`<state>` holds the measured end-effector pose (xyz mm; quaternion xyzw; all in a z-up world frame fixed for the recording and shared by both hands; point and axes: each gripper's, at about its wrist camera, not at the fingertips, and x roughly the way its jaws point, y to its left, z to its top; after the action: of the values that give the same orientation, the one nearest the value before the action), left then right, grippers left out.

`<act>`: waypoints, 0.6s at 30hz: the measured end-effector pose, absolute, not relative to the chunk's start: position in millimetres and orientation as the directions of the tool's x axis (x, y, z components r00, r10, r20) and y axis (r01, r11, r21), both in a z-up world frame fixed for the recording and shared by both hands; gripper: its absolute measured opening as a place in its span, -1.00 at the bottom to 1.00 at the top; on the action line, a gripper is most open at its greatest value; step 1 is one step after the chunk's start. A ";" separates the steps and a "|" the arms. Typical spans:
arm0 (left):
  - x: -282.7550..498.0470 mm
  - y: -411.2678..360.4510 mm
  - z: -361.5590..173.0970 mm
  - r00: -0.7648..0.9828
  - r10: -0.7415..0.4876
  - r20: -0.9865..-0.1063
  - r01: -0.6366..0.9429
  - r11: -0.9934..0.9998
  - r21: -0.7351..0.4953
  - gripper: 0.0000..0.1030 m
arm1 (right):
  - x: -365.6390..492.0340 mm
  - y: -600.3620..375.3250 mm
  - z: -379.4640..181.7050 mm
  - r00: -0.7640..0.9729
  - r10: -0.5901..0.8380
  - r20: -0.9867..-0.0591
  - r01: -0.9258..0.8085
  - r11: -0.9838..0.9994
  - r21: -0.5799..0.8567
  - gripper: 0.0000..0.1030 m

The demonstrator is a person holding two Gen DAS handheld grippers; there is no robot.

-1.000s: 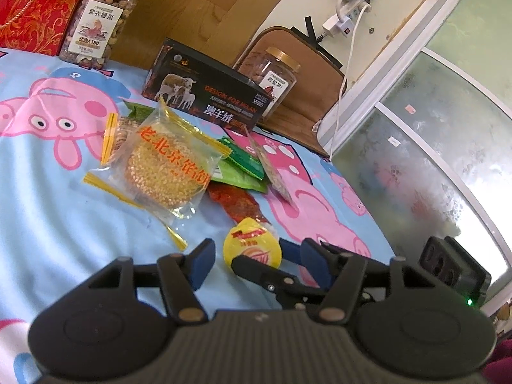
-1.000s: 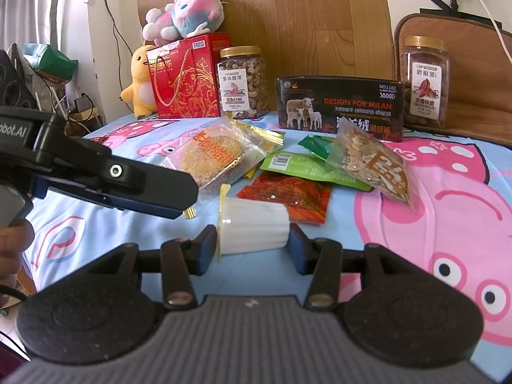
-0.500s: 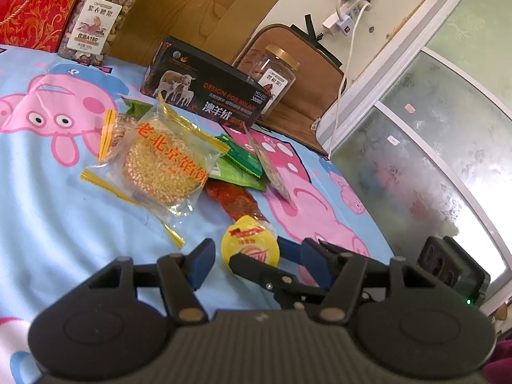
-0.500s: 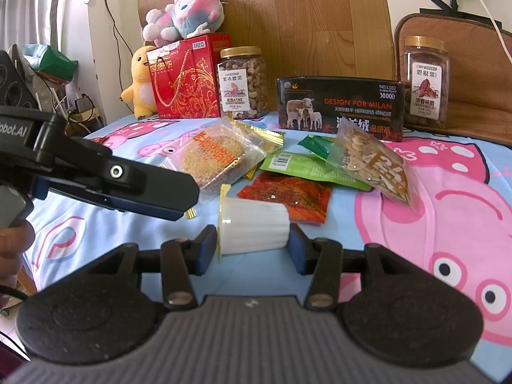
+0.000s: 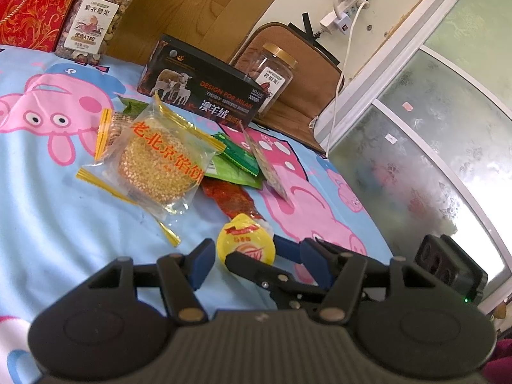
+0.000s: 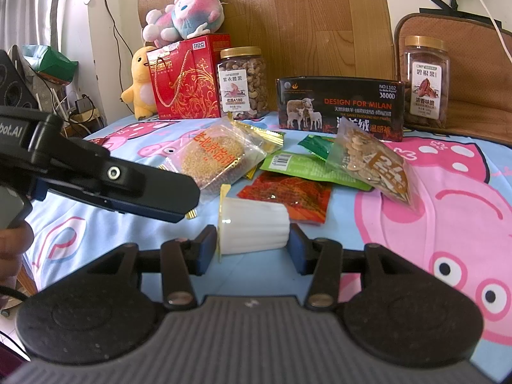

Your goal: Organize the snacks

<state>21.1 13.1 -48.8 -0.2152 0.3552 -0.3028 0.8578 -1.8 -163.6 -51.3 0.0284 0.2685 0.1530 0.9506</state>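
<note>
The right gripper (image 6: 252,246) is clamped on a little white jelly cup (image 6: 252,228), lying sideways with one blue pad on the lid end and the other on the base. It's held just over the blue cartoon-pig sheet (image 6: 432,224).

The left gripper (image 5: 256,264) has its jaws apart with nothing pressed between them; from that camera you see the cup's yellow lid (image 5: 245,244) and one finger of the other gripper poking in front.

Right behind the cup there's a red snack packet (image 6: 288,196), then a green packet (image 6: 304,168), a clear bag of seeds (image 6: 371,160) leaning on it, and a round sesame cake in a clear wrapper (image 6: 214,156) off to the left.

Further back along the wooden board: a black box with sheep on it (image 6: 339,107), a jar of cashews (image 6: 242,83), a red gift box (image 6: 188,76) with a plush toy (image 6: 182,16) on top, and another nut jar (image 6: 425,81) on the right.
</note>
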 end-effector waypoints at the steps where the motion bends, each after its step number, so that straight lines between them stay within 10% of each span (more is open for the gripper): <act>1: 21.1 13.6 -48.8 0.564 -0.672 -0.479 0.366 0.724 -0.585 0.18 | -1.8 -163.6 -51.4 0.809 0.306 -0.502 -0.276 0.952 0.136 0.00; 18: 20.8 14.5 -48.5 0.563 -0.675 -0.476 0.368 0.721 -0.587 0.17 | -1.9 -163.6 -51.7 0.809 0.307 -0.501 -0.276 0.951 0.138 0.00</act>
<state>20.8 14.5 -48.5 -0.2167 0.3548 -0.3043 0.8571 -1.9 -163.6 -51.7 0.0292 0.2684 0.1534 0.9506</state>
